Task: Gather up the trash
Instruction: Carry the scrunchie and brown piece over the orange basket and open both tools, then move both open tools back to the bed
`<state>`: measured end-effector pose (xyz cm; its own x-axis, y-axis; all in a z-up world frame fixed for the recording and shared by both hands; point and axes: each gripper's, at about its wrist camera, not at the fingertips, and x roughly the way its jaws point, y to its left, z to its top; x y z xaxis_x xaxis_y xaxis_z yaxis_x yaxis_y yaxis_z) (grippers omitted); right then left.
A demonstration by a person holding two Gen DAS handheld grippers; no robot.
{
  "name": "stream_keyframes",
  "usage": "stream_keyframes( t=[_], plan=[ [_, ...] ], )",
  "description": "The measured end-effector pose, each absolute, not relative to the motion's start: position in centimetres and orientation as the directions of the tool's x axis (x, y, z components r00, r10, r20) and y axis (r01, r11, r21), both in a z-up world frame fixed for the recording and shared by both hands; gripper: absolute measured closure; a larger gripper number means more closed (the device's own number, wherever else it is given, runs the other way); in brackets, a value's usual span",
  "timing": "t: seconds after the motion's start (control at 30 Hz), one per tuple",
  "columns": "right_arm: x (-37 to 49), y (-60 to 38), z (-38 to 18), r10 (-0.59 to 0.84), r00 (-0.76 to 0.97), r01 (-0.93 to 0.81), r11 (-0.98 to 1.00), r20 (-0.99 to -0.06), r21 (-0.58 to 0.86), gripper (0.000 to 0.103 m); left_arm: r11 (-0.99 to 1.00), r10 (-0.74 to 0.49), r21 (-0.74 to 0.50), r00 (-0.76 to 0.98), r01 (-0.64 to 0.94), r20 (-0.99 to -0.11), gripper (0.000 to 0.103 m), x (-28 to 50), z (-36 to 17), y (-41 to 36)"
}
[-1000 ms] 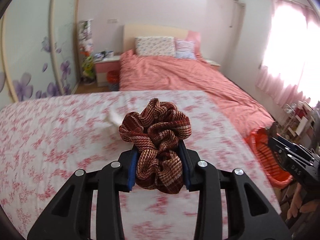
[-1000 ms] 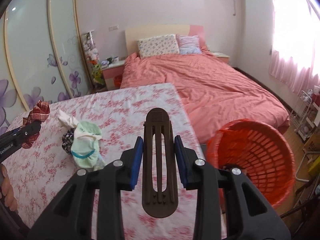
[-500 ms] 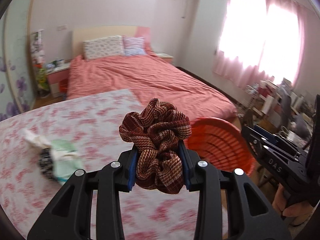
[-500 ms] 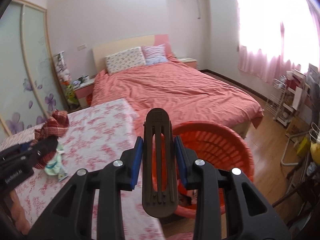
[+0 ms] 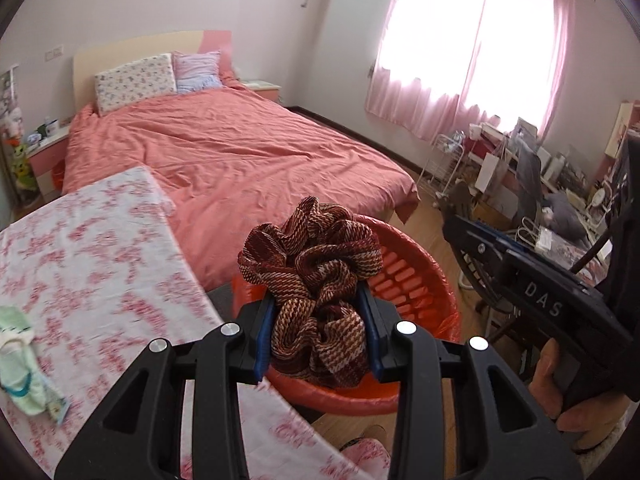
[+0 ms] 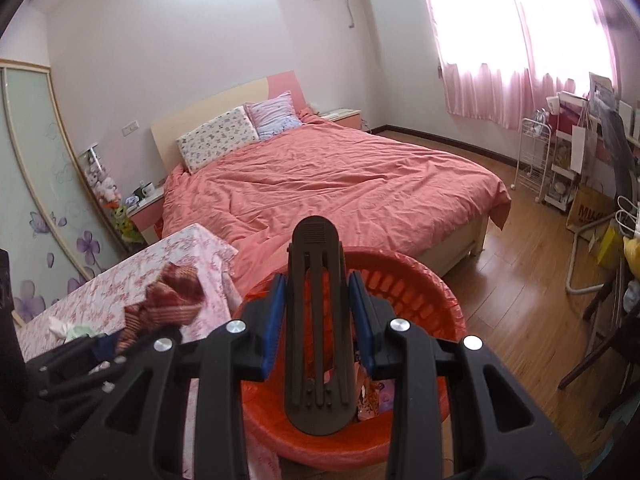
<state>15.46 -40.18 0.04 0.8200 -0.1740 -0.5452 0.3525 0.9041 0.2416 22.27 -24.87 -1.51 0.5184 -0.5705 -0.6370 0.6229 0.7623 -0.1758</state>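
The scrunchie (image 5: 310, 276) is pinched between the jaws of the left gripper (image 5: 316, 336), over the near rim of the orange basket (image 5: 416, 280). It looks soft and light, so a hold across its bunched middle seems safest. The hair clip (image 6: 318, 332) is clamped by the right gripper (image 6: 318, 320) above the basket; it looks stiff and smooth and may slip. Only the right view shows wrappers (image 6: 374, 396) inside the basket; only the left view shows a hand (image 5: 576, 400).

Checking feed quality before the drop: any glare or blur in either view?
Left wrist: window blown out white, tablecloth smeared by motion blur, scrunchie sharp. Right wrist: window glares too, basket clear, edges bent by fisheye.
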Motion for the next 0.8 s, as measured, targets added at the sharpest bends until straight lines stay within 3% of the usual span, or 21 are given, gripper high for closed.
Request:
stream_keyframes(
  t=[0.2, 0.33, 0.63, 0.7, 0.8],
  plan=[
    [17.1, -42.8, -1.7, -0.166, 0.801, 0.378, 0.886, -0.576, 0.269, 0.070, 0.778, -0.536, -0.177, 0.490, 0.603, -0.687, 0.048, 23.4, -3.4, -26.7],
    [18.0, -43.8, -3.5, -0.157, 0.778, 0.398, 0.873, -0.608, 0.283, 0.051, 0.794, -0.523, -0.199, 0.477, 0.575, -0.707, 0.037, 24.0, -4.3, -25.7],
    [18.3, -39.8, -3.8, -0.205, 0.732, 0.411, 0.894, -0.650, 0.180, 0.022, 0.862, -0.424, -0.129, 0.559, 0.490, -0.712, 0.035, 23.2, -4.1, -21.5],
    [18.7, -38.5, -3.7, -0.194, 0.728, 0.384, 0.910, -0.657, 0.156, 0.018, 0.879, -0.394, -0.106, 0.583, 0.465, -0.710, 0.028, 23.2, -3.9, -20.0],
    [19.4, -35.1, -3.7, -0.203, 0.715, 0.345, 0.935, -0.669, 0.085, 0.006, 0.907, -0.345, -0.076, 0.629, 0.414, -0.697, 0.026, 22.3, -3.5, -16.4]
  ],
)
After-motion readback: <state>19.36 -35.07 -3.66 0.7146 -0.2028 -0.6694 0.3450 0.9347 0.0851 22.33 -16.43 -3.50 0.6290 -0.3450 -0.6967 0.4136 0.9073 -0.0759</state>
